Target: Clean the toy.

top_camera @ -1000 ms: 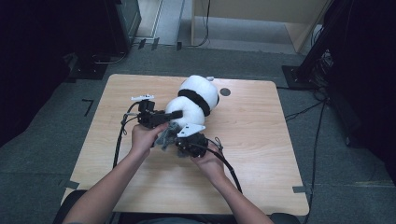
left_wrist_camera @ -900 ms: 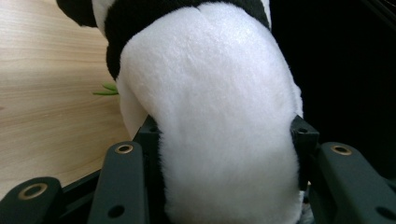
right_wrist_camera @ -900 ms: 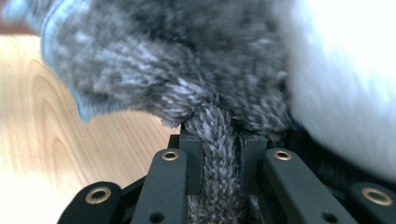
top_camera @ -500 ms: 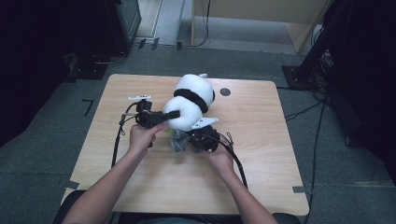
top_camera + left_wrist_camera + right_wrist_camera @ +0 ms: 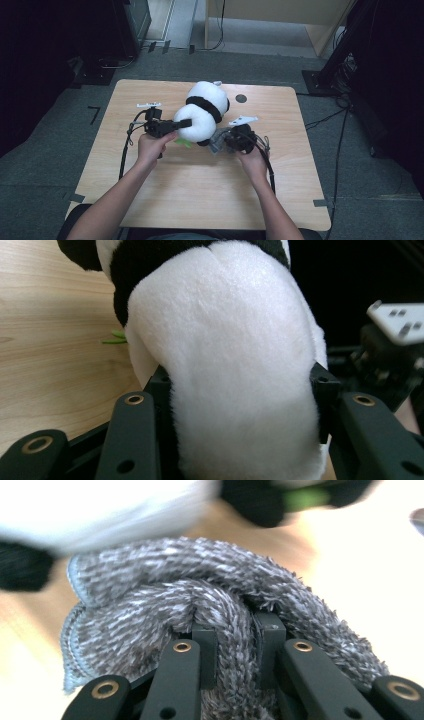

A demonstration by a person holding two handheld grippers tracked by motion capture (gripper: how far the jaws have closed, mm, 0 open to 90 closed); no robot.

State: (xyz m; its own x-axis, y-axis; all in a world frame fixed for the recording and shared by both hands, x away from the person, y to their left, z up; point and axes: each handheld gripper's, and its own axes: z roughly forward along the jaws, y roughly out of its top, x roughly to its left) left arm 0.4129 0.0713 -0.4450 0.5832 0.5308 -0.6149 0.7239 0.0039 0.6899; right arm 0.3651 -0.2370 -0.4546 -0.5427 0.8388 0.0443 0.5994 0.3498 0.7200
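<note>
While the left gripper (image 5: 184, 123) pinches the panda (image 5: 205, 111) at mid-table to steady it, the right gripper (image 5: 220, 142), jaws pinched on a grey cloth (image 5: 200, 605), sits just right of its near end, apparently for wiping.

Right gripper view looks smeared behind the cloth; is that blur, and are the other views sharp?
Right gripper view: the grey cloth pinched in the tool is sharp, but the panda and table behind it are blurred and overbright. Left gripper view: crisp on the panda's fur. High view: evenly lit table, dark surroundings.
</note>
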